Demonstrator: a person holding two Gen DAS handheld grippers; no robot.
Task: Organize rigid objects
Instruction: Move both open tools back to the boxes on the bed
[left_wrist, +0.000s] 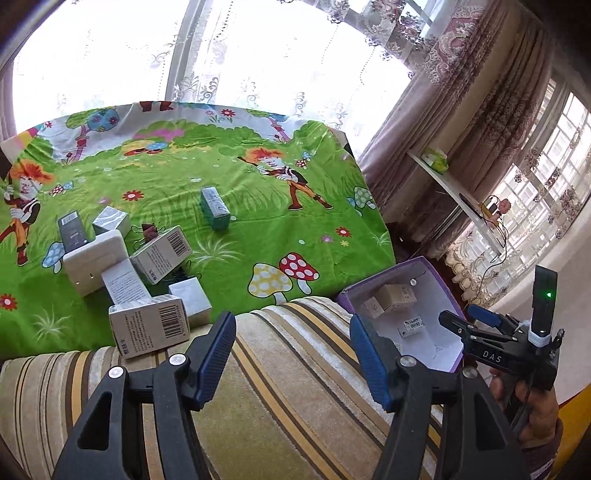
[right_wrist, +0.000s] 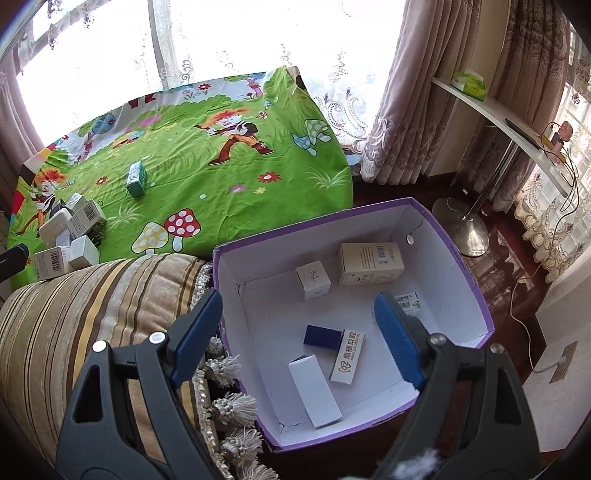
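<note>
A pile of small cartons (left_wrist: 144, 266) lies on the green cartoon cloth at the left; it also shows in the right wrist view (right_wrist: 70, 236). A teal carton (left_wrist: 215, 207) lies alone mid-cloth and shows in the right wrist view too (right_wrist: 136, 179). A purple box (right_wrist: 458, 236) with a white inside holds several small cartons, among them a white one (right_wrist: 314, 391) and a dental-brand one (right_wrist: 347, 356). My left gripper (left_wrist: 293, 354) is open and empty above the striped cushion. My right gripper (right_wrist: 299, 332) is open and empty over the purple box (left_wrist: 428, 264); it also shows in the left wrist view (left_wrist: 458, 319).
A striped cushion (left_wrist: 280, 387) with tassels (right_wrist: 229, 406) lies between the cloth and the box. A white shelf (right_wrist: 498, 110) with a green tissue pack, a lamp base (right_wrist: 465, 229), cables and curtains stand at the right. Windows are behind.
</note>
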